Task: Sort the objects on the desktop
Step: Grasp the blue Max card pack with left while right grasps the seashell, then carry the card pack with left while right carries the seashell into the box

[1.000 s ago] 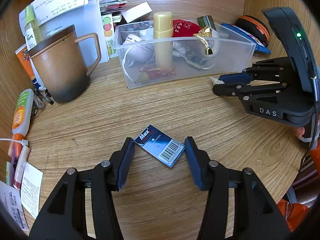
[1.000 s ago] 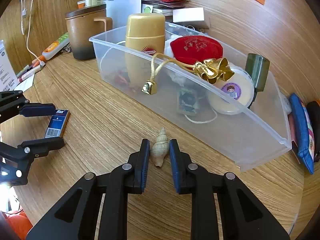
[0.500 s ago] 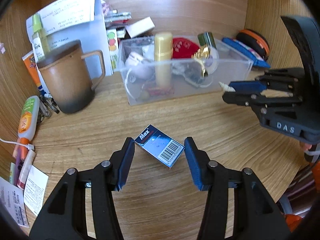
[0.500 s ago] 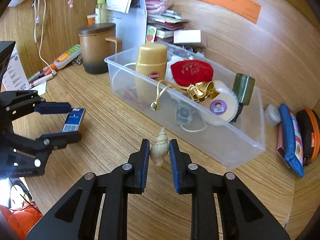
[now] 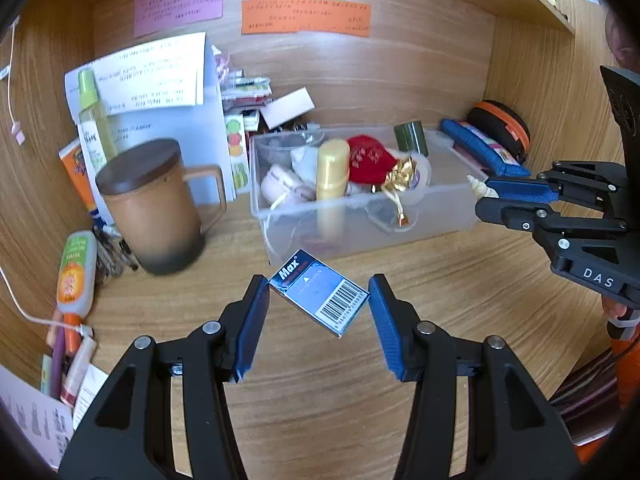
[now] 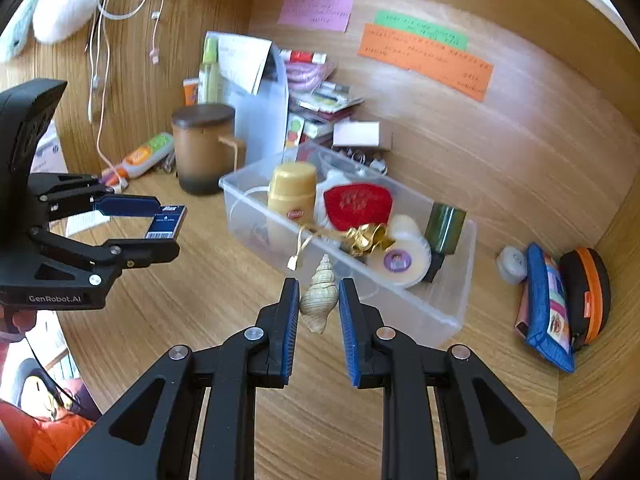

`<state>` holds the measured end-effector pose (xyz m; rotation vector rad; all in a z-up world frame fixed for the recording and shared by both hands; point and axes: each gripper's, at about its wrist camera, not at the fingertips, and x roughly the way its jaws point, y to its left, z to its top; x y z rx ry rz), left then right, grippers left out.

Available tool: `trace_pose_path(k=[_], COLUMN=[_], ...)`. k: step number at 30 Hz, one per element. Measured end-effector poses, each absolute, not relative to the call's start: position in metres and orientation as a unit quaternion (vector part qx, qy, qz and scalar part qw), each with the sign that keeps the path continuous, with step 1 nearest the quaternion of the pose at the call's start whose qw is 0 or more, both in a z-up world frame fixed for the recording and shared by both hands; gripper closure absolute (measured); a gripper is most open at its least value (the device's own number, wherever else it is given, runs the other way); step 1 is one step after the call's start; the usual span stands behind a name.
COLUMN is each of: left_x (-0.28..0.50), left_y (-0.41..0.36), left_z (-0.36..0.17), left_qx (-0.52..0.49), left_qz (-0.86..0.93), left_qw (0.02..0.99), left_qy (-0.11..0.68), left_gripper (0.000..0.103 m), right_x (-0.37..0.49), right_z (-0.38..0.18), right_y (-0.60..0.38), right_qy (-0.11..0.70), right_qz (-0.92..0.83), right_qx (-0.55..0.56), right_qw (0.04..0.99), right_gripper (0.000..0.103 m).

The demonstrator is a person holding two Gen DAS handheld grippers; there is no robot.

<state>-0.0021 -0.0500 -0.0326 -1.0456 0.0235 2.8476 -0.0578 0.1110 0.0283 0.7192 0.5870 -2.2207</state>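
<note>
My left gripper [image 5: 318, 304] is shut on a small blue "Max" box [image 5: 319, 298] with a barcode and holds it in the air above the desk; the gripper and box also show in the right wrist view [image 6: 166, 222]. My right gripper [image 6: 319, 298] is shut on a cream spiral seashell [image 6: 319, 296], lifted near the front of the clear plastic bin [image 6: 440, 316]. From the left wrist view the shell tip [image 5: 476, 186] pokes out of the right gripper [image 5: 486, 196] beside the bin [image 5: 360, 236].
The bin holds a gold bottle [image 5: 330, 168], a red pouch [image 5: 366, 158], a gold bell and a round tin. A brown lidded mug [image 5: 150, 208] stands at the left. A glue tube [image 5: 74, 268], papers, a blue pouch [image 6: 546, 312] and an orange-trimmed case [image 6: 586, 292] lie around.
Both grippers have risen from the desk with their objects: the blue box and the shell are lifted, and the bin and mug look farther below.
</note>
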Motion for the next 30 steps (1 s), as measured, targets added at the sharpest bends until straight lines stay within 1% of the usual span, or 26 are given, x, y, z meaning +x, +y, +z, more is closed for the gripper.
trace_pose_path(k=[12,30], left_x=[-0.040,-0.120], left_y=[-0.054,-0.061], left_z=[-0.002,0.013], left_qx=[-0.321,-0.332], left_qz=[0.945,0.941], left_qw=[0.060,0.057], left_qy=[0.011,-0.006], left_gripper=[0.052,0.052], right_x=[-0.089,-0.156], right_z=[0.038,0.035], right_y=[0.106,0.066], right_qy=[0.219,0.225], right_qz=[-0.865,-0.855], right_qx=[0.273,0.300], right_qw=[0.360,0.359], right_gripper=[0.085,0.085])
